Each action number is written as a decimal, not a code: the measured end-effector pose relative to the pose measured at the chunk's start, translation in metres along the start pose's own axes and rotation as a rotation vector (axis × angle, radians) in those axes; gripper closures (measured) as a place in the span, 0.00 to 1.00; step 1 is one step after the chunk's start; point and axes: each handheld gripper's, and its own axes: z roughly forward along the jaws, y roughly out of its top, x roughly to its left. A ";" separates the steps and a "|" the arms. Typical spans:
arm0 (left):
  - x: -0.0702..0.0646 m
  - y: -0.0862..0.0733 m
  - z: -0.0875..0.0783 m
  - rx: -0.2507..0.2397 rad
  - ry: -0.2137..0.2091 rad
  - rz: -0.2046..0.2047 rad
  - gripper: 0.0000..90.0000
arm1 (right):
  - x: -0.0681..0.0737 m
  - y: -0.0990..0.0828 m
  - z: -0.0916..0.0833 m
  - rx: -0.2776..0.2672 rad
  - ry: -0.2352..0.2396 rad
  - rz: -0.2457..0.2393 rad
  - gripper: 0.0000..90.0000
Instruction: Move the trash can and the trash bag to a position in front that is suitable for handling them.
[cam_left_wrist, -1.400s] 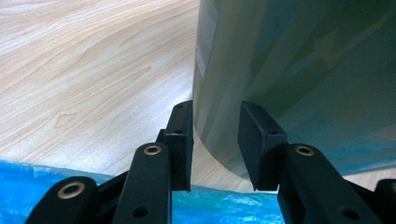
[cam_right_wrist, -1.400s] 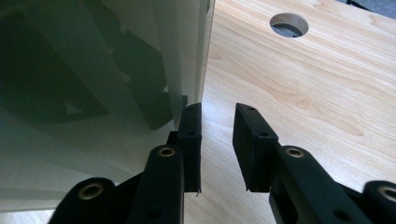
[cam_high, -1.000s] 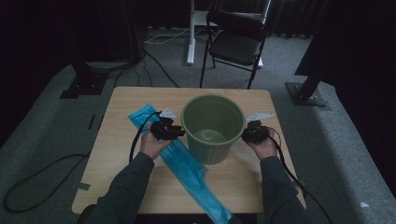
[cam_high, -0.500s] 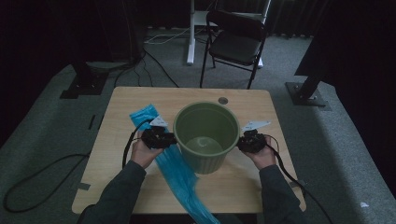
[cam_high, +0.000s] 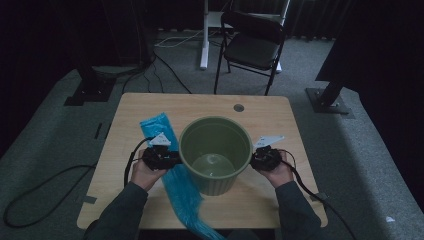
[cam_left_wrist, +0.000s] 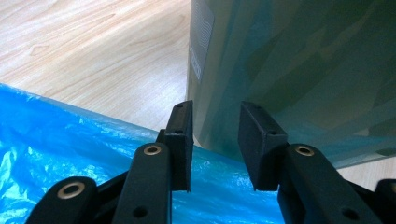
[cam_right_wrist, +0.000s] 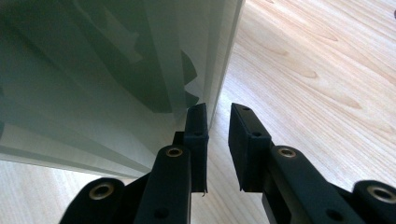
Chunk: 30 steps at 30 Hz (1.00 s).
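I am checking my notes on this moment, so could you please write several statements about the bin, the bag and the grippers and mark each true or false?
1. The green bin stands upright on the table. True.
2. The blue bag is inside the bin. False: it lies on the table, left of the bin.
3. The left gripper and right gripper flank the bin. True.
4. The bin holds rubbish. False: it looks empty.
5. The left gripper clamps the bag. False: its jaws stand apart, empty.
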 end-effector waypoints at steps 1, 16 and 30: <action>0.000 0.000 0.000 0.000 0.000 0.000 0.70 | 0.000 0.000 0.000 0.000 0.000 0.000 0.84; 0.045 -0.043 -0.006 0.068 0.129 -0.074 0.61 | -0.004 -0.004 0.000 -0.047 -0.012 0.021 0.66; 0.049 -0.053 0.021 0.238 0.188 -0.005 0.69 | -0.007 -0.005 -0.001 -0.064 -0.005 0.028 0.65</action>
